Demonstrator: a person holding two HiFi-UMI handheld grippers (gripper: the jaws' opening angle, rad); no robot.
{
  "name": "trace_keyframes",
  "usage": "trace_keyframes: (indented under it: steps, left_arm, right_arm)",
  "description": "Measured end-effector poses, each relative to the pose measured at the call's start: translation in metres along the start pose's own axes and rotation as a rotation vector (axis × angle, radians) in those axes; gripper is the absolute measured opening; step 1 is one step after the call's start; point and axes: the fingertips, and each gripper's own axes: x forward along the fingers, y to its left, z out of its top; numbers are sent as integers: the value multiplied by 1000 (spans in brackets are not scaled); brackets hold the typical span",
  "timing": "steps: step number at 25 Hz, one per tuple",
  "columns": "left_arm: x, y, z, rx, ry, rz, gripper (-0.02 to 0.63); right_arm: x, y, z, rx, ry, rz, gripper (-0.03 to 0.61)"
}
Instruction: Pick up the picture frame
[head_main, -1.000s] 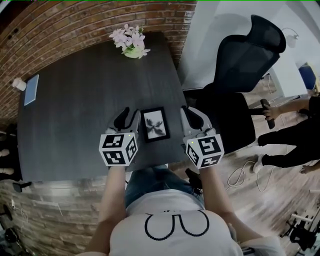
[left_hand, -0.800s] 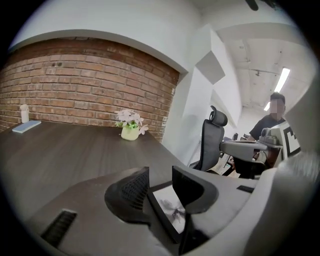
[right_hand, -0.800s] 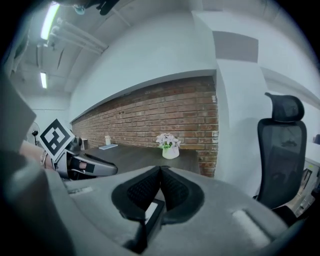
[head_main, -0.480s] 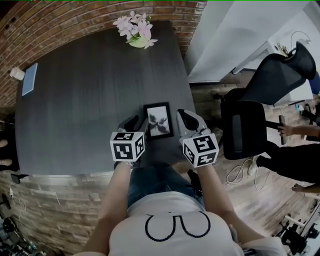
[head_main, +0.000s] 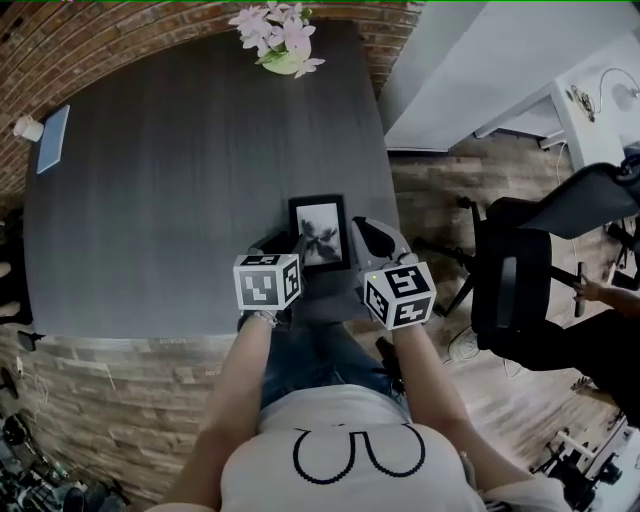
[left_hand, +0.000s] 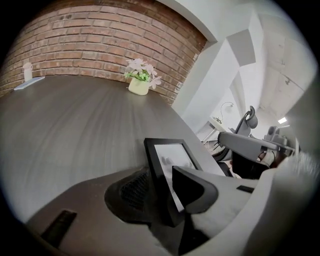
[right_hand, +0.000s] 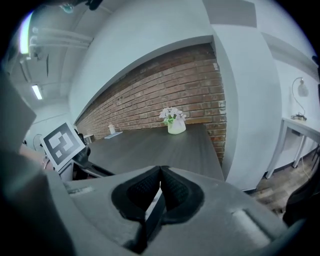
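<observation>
A black picture frame with a pale print lies flat on the dark table, close to its front right corner. My left gripper is down at the frame's left side. In the left gripper view its jaws stand apart, with the frame's near left border between them and a gap at each pad. My right gripper is just right of the frame, shut with its pads together. A sliver of the frame's edge shows below them.
A pot of pink flowers stands at the table's far edge by the brick wall. A small cup and a blue pad sit at the back left. An office chair stands on the wood floor to the right.
Both grippers have come down toward the table on either side of the frame. The left one now straddles the frame's left border. The frame has stayed put.
</observation>
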Motion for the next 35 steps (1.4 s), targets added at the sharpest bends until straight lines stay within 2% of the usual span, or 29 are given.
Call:
trace_keyframes:
  steps: [6, 9, 15, 18, 26, 30, 35]
  left_arm:
    - [10, 3, -10, -22, 29, 40, 141]
    - [11, 6, -10, -31, 30, 67, 116]
    - [11, 7, -10, -109, 50, 62, 81]
    - [11, 7, -9, -149, 49, 44, 77]
    - [12, 7, -11, -237, 46, -76, 74]
    - [10, 8, -11, -280, 45, -133, 74]
    - [10, 9, -10, -321, 49, -191, 71]
  right_arm:
    - [3, -3, -11, 12, 21, 8, 0]
    - [5, -6, -9, 16, 18, 10, 0]
    - [8, -7, -6, 17, 15, 20, 0]
    - [10, -7, -3, 19, 14, 25, 0]
    - [13, -3, 2, 66, 2, 48, 0]
    - [15, 0, 4, 92, 4, 61, 73]
    - [23, 3, -4, 155, 52, 89, 215]
